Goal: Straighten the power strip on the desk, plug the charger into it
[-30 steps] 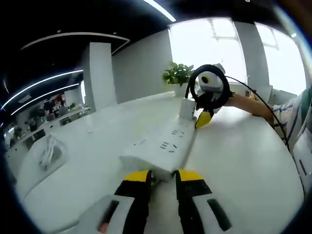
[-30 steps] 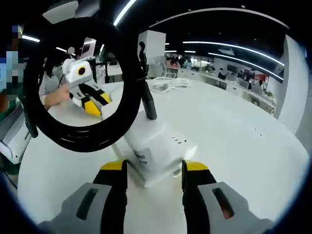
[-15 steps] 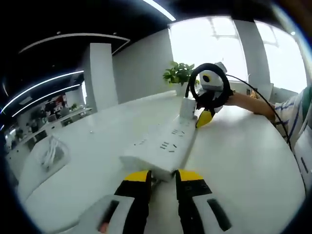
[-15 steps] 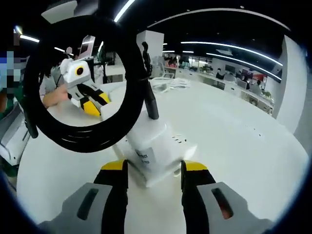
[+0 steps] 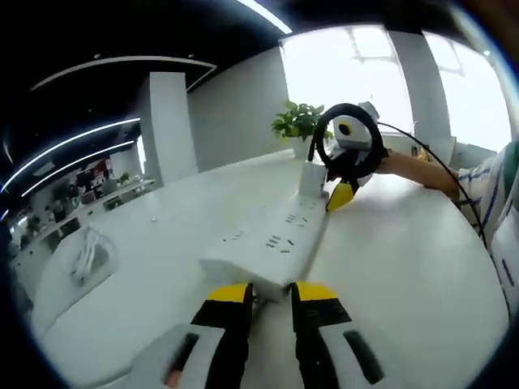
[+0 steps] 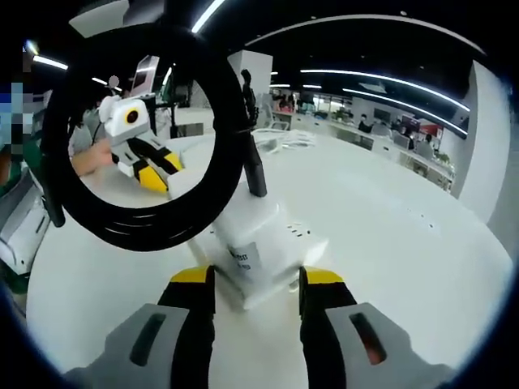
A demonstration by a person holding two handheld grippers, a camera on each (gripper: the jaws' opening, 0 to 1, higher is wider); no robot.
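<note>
In the left gripper view, the left gripper (image 5: pixel 264 293) has its jaws closed on the near end of the white power strip (image 5: pixel 272 243), which runs away across the white desk (image 5: pixel 405 259) to the right gripper (image 5: pixel 345 182) at its far end, a potted plant (image 5: pixel 296 123) behind. The right gripper view shows more: the right gripper (image 6: pixel 254 278) is clamped on the white charger (image 6: pixel 251 243) seated on the strip, its coiled black cable (image 6: pixel 138 138) looping up just ahead, the left gripper (image 6: pixel 150 166) seen through the loop.
</note>
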